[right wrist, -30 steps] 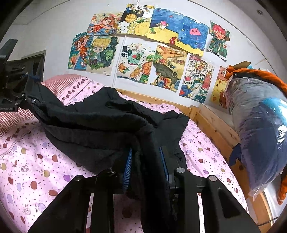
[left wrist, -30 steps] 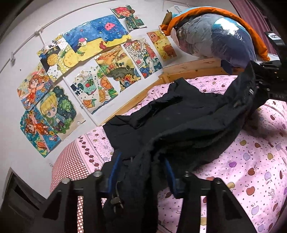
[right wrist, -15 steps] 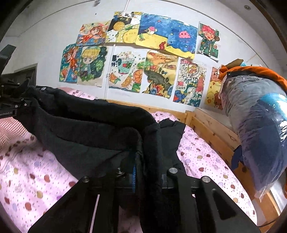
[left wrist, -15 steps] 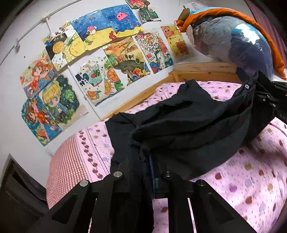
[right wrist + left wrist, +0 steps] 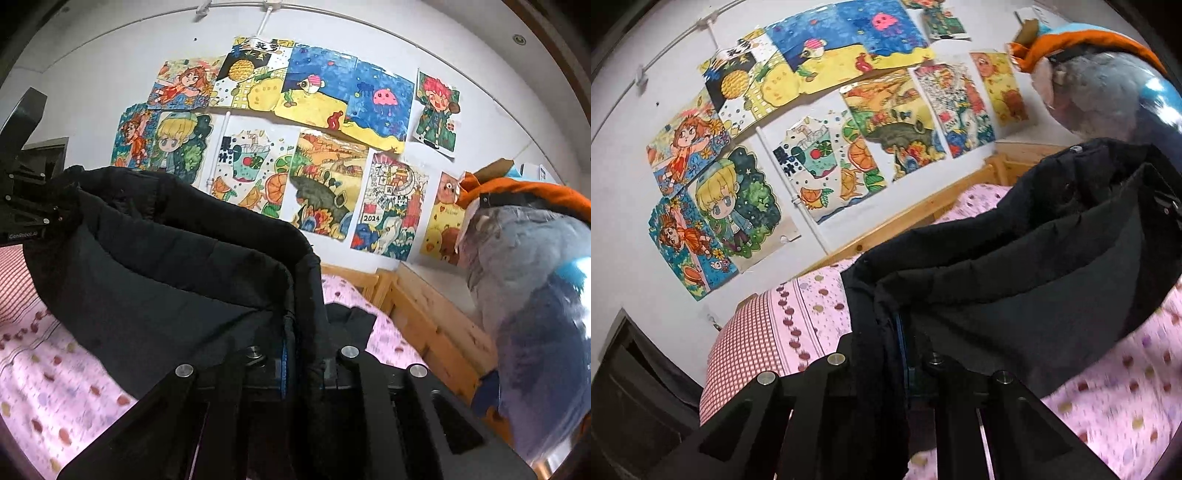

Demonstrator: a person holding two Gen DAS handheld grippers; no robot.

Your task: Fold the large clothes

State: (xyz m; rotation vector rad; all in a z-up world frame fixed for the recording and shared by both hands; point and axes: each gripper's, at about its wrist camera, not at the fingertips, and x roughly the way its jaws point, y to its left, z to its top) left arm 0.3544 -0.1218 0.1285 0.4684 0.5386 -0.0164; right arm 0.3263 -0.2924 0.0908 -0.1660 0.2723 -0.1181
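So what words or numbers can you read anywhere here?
"2024": on the city drawing on the wall.
"GenRobot.AI", small and faint: on the left gripper.
Black characters on the juice drawing and the pineapple drawing: too blurred to read.

Wooden-framed bed (image 5: pixel 424 317) against the wall, spread with a pink spotted sheet (image 5: pixel 1115 410); red-checked cover (image 5: pixel 746 347) at one end. Lying partly on the sheet, a black coat (image 5: pixel 1015 280). Bagged bedding bundle (image 5: pixel 535 295) beyond the footboard.
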